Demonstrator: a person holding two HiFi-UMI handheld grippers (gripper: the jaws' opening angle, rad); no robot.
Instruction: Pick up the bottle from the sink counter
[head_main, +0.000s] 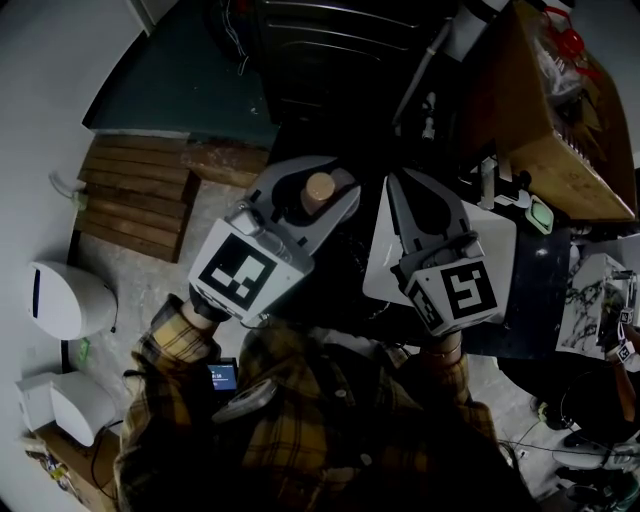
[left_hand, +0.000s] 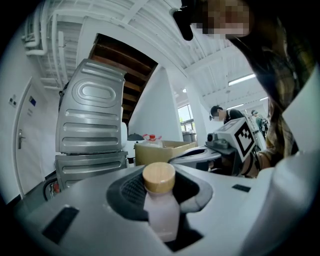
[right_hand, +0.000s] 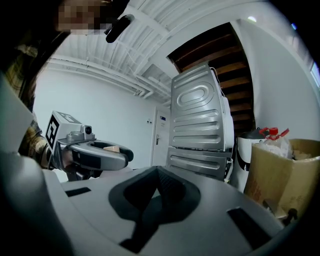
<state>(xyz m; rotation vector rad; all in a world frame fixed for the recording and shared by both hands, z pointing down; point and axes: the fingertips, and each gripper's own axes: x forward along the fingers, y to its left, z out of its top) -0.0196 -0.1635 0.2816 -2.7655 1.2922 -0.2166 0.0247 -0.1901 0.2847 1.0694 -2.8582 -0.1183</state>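
Observation:
My left gripper (head_main: 310, 192) is shut on a small bottle (left_hand: 161, 212) with a pale body and a round tan cap (left_hand: 159, 176). The bottle stands upright between the dark pads, held level in the air, and its cap (head_main: 320, 187) shows from above in the head view. To its right, my right gripper (head_main: 398, 182) is held level with its jaws together and nothing between them (right_hand: 158, 172). The right gripper view shows the left gripper (right_hand: 95, 154) at the left with the tan cap (right_hand: 111, 148) in it. The bottle's base is hidden by the jaws.
A grey ribbed metal appliance (left_hand: 90, 120) stands ahead beside a white wall. A cardboard box (right_hand: 280, 175) with a red-capped jug sits at the right. Below lie a white board (head_main: 495, 240), a wooden pallet (head_main: 135, 195) and a white bin (head_main: 65, 300). A person (left_hand: 220, 114) stands far off.

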